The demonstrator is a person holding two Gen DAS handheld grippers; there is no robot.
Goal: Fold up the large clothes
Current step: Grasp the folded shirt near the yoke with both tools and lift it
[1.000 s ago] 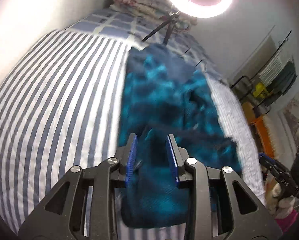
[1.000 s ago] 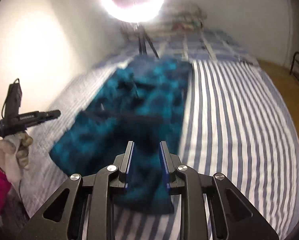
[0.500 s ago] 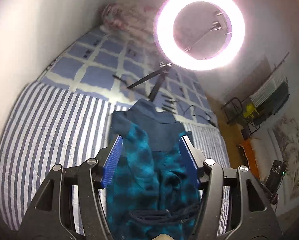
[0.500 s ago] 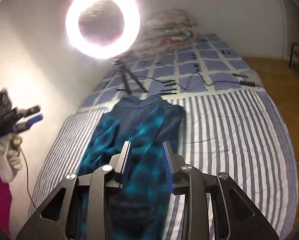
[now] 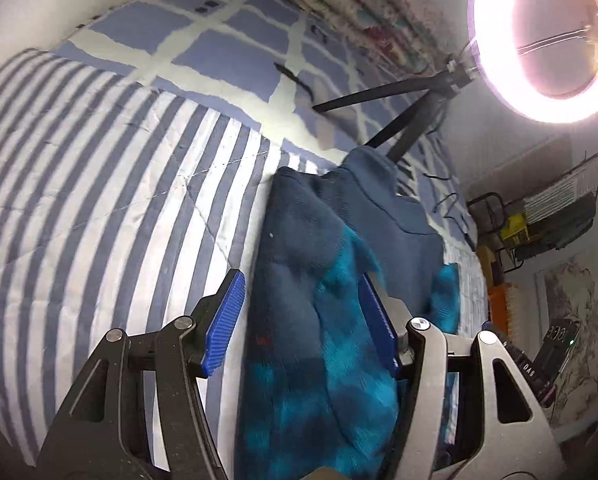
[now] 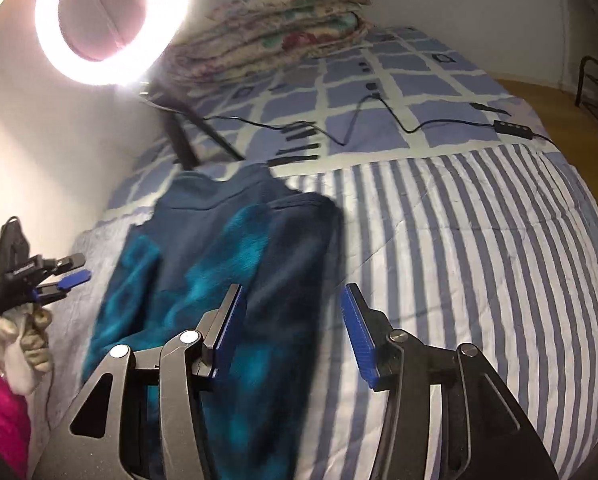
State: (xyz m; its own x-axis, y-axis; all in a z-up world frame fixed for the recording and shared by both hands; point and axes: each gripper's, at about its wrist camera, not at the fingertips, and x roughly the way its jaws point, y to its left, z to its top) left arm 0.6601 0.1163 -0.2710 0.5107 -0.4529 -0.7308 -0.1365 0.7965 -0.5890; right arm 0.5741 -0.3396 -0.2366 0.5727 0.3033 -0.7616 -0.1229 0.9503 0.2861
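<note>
I see the fleece [image 5: 323, 288] lying folded lengthwise on the bed [image 5: 99, 208] below the ring light [image 5: 547, 40] — my left gripper [image 5: 299, 316] spread, gripping nothing; right gripper [image 6: 291, 328] opening, empty.

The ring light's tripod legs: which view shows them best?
The left wrist view: two dark tripod legs stand sharp against the bedspread. In the right wrist view they sit partly washed out under the ring light.

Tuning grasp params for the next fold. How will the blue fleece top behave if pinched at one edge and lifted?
Likely floppy: the fleece top already lies folded in soft, slumped layers on the striped bedspread. Probably bulky yet light, given its thick fuzzy pile. Its nap should grip rather than slide, so it may drag on the cover.
</note>
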